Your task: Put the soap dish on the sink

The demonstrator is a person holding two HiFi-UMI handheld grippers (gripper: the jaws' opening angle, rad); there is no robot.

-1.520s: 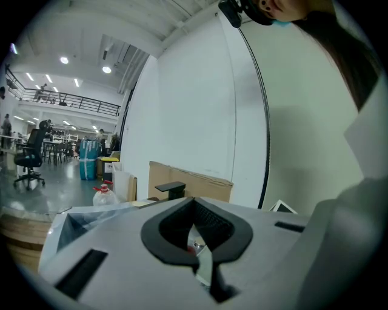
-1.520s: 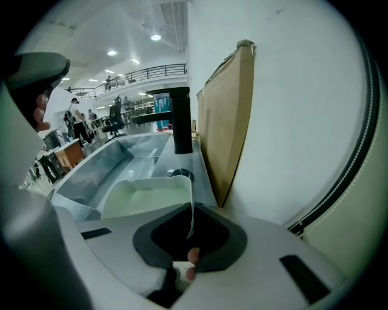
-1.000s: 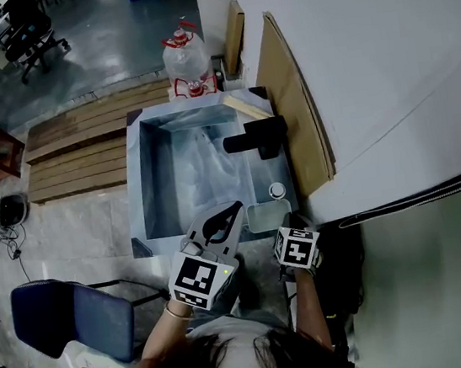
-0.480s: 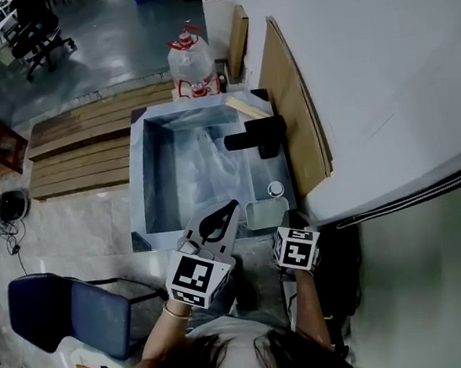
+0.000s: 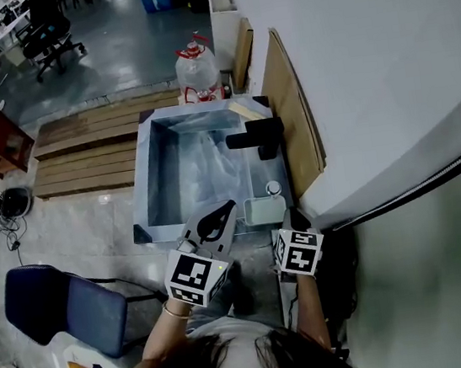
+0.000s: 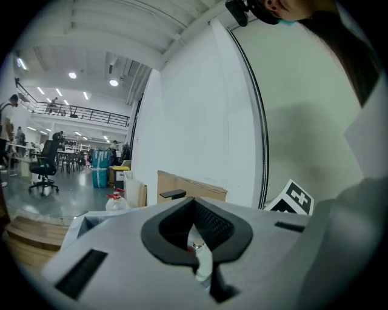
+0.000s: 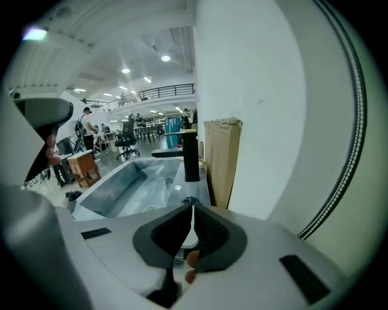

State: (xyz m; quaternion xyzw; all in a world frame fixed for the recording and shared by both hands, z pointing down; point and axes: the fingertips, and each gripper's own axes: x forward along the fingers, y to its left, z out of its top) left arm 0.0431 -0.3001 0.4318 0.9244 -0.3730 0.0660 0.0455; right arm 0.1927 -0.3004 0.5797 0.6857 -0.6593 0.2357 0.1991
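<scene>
We see the left gripper (image 6: 194,203) jaws pressed together, empty; the right gripper (image 7: 193,209) jaws are likewise closed on nothing. The pale rectangular soap dish (image 5: 266,210) sits on the steel sink (image 5: 140,191) rim, just ahead of the right jaws. We judge a nudge from those jaws could tip it into the basin. The black faucet (image 5: 256,139) is farther ahead and wooden planks (image 5: 81,153) are left of the jaws. It is an open hall.
</scene>
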